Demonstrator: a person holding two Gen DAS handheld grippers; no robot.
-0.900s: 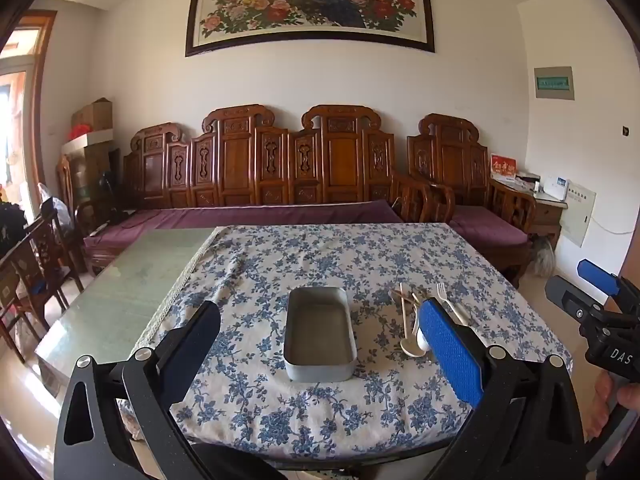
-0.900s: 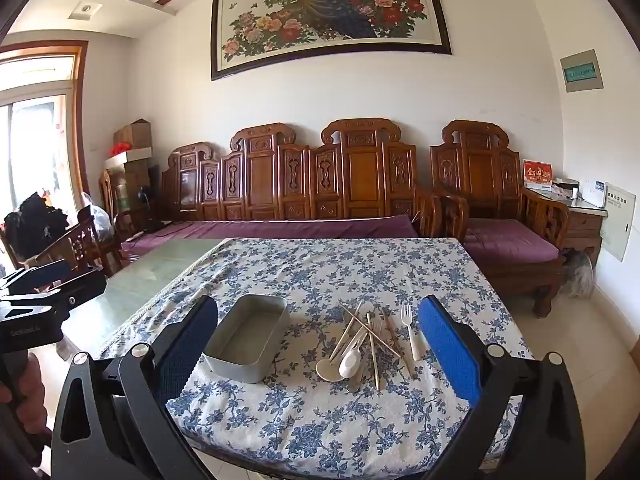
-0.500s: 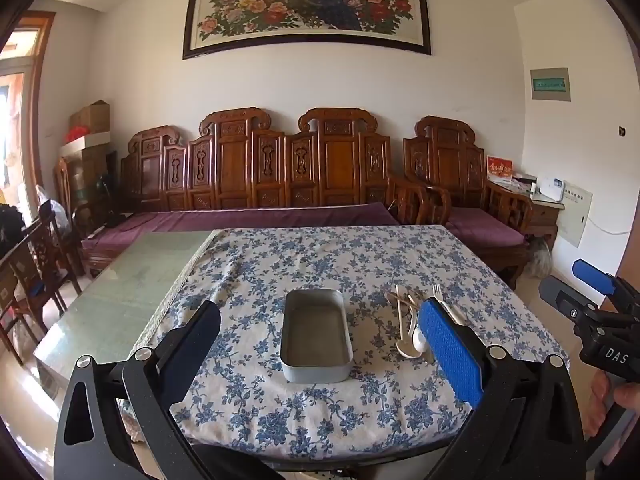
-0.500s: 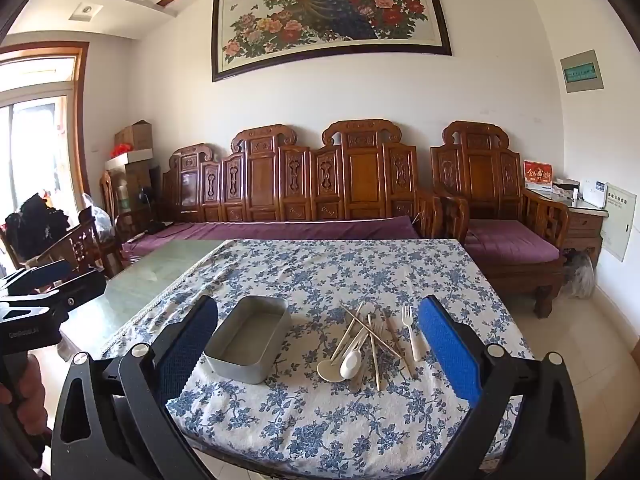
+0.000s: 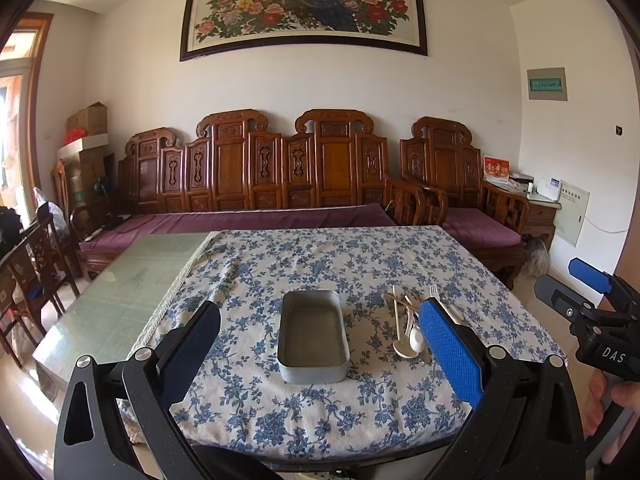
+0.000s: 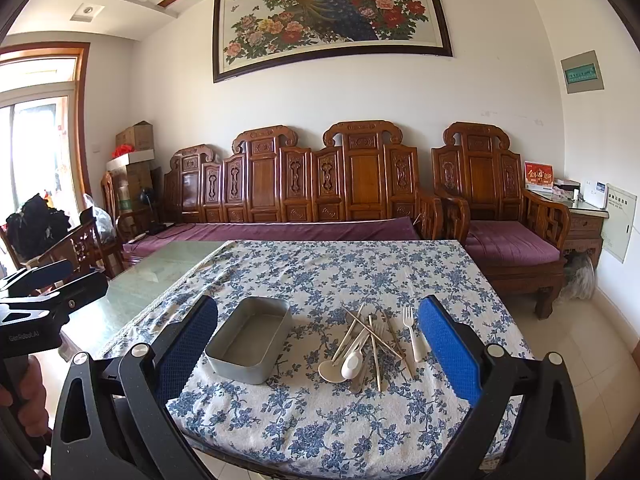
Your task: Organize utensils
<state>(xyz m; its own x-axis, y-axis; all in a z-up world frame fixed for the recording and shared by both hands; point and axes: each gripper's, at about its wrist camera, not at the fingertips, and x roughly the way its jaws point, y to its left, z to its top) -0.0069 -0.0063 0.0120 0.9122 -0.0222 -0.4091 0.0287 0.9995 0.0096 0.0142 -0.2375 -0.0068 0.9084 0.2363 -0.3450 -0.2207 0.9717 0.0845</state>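
The left gripper [image 5: 320,356] is wide apart and holds nothing; the right gripper [image 6: 318,352] is the same. Both hang before the near edge of the table [image 6: 132,288]. The metal tray [image 6: 250,338] lies on the flowered cloth [image 6: 360,272] near this edge, and the utensils [image 6: 366,344] (spoons, chopsticks, a fork) lie crossed in a pile just beside it, toward the right edge.

The bench [image 6: 132,292] fills mid-frame, a blue-flowered cloth [image 6: 360,272] over its right part. On the cloth, a grey metal tin [image 6: 250,338] sits centre-left; a utensil heap [image 6: 372,342] lies just right.
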